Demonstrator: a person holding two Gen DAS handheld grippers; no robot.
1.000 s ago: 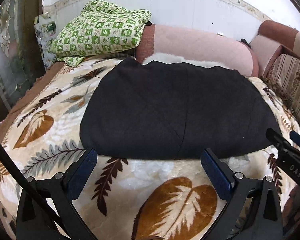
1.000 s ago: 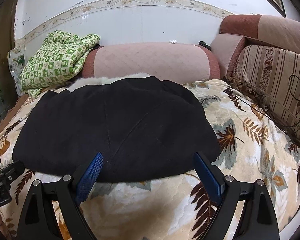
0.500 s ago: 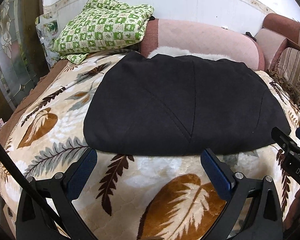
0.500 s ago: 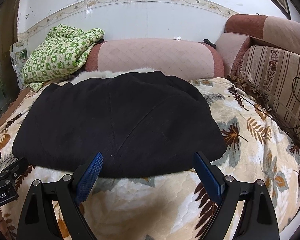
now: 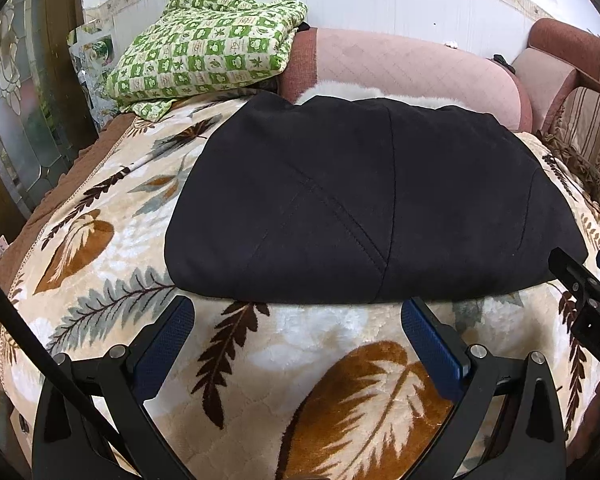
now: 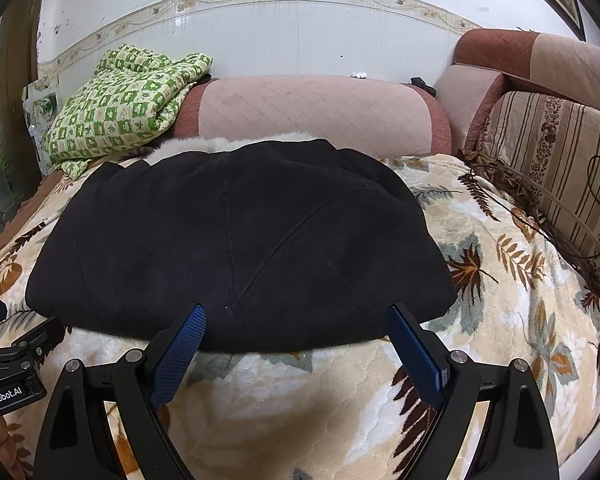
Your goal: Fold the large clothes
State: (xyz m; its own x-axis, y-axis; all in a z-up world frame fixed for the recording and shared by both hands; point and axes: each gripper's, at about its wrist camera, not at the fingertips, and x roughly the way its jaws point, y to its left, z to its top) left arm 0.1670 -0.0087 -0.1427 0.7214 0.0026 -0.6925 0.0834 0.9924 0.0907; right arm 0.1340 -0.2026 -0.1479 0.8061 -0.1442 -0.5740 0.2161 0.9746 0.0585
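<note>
A large black garment (image 5: 364, 200) (image 6: 236, 240) lies folded flat on the leaf-patterned blanket, with white fur trim (image 5: 340, 90) (image 6: 228, 144) showing at its far edge. My left gripper (image 5: 298, 314) hovers open just before the garment's near hem, nothing between its blue pads. My right gripper (image 6: 298, 320) is open too, its fingertips over the near hem on the garment's right half. In the left wrist view the right gripper's body (image 5: 588, 300) shows at the right edge. The left gripper's body (image 6: 12, 364) appears at the left edge of the right wrist view.
The beige leaf-patterned blanket (image 5: 340, 380) (image 6: 520, 280) covers the sofa seat. A folded green checked quilt (image 5: 208, 48) (image 6: 120, 108) rests at the back left on the pink backrest (image 5: 412, 68) (image 6: 320, 112). A striped cushion (image 6: 560, 160) stands at the right.
Both grippers have drawn slightly closer and lower toward the garment's near hem. The garment itself has not moved; both grippers stay open.
</note>
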